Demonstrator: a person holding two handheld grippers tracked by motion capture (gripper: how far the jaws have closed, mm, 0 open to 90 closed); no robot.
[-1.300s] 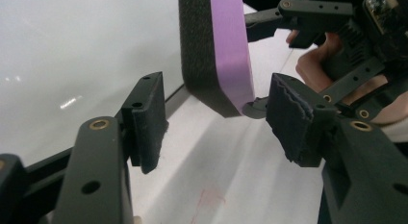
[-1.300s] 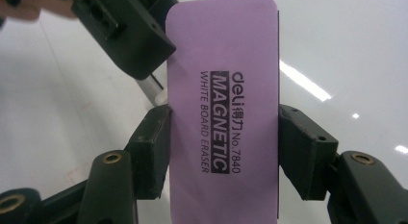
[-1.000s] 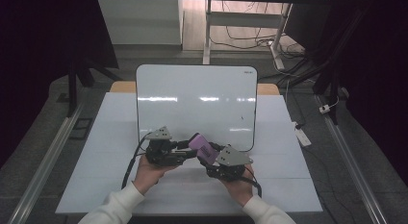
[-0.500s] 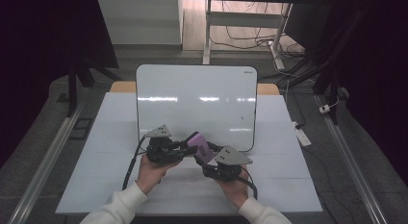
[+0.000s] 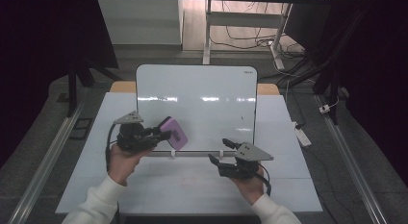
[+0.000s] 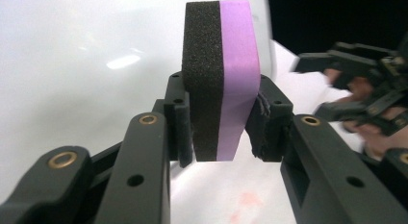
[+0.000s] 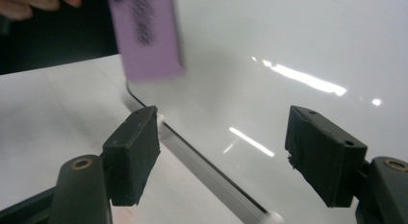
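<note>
**Eraser in the left gripper at the whiteboard, right gripper released**

The purple eraser (image 5: 172, 134), a foam block with a black felt layer on one face, was off the table and just in front of the lower left part of the upright whiteboard (image 5: 202, 96). The left gripper (image 5: 156, 134) had it clamped across its thickness, one pad on the black layer and one on the purple side, as the left gripper view showed (image 6: 221, 84). From the high view I could not tell whether the felt touched the board.

The right gripper (image 5: 223, 152) stood well apart to the right, near the board's lower edge. Its jaws had just been opening and stood wide with nothing between them; past them lay the bare board surface (image 7: 298, 46).

A small dark mark (image 5: 242, 117) sat on the board's right half, and a faint reddish smear (image 5: 186, 181) on the white table (image 5: 288, 185).

In my judgement the step in hand was wiping. To do it well, the black face should be turned flat against the board, pressure kept even, and the grip held firm so the block does not twist. The free-standing board may need steadying by the right gripper
</note>
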